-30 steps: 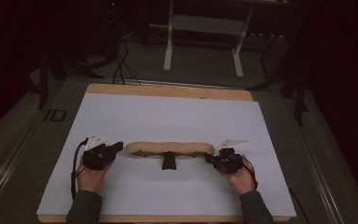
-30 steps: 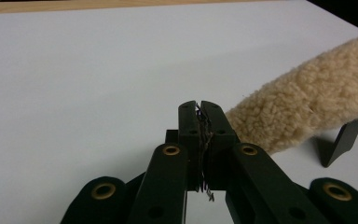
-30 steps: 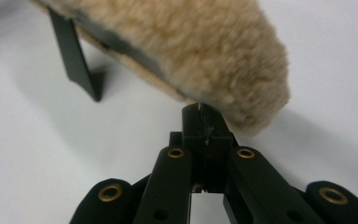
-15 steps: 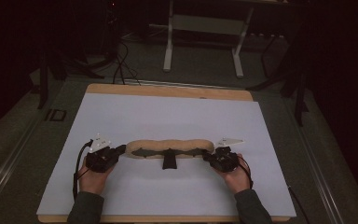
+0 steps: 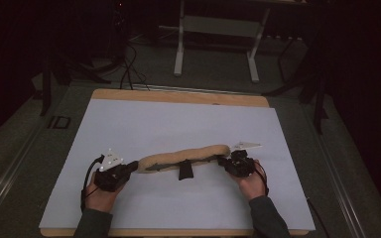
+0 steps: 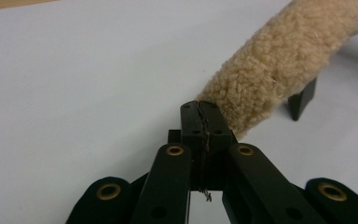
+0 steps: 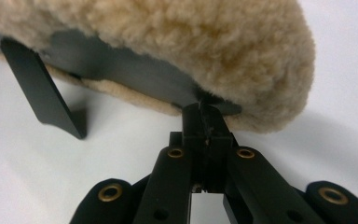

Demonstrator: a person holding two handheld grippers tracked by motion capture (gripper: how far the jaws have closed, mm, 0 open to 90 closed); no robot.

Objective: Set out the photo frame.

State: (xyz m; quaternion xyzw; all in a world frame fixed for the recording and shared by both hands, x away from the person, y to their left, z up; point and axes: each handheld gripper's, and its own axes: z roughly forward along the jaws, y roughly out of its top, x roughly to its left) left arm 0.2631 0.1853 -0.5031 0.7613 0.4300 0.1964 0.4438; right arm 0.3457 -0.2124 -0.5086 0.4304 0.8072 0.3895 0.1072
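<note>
Fingers of the left gripper (image 6: pixel 200 122) are pinched together on the near end of a long tan fleece-covered strap pad (image 5: pixel 183 157); the right gripper (image 7: pixel 206 122), equally closed, nips its dark edge at the far end. Stretched between both hands, the pad runs slantwise across the white table sheet (image 5: pixel 178 119), a black flap (image 5: pixel 184 171) hanging mid-length.

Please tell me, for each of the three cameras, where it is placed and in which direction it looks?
High view: sits above the person's side, looks forward and down on the white table; both forearms, left gripper, right gripper show.
Left gripper view: rides the left gripper, looks along its shut jaws at the fleece pad.
Right gripper view: rides the right gripper, whose shut jaws pinch the pad's dark edge.
Shared: all show the fleece pad and its black strap.
</note>
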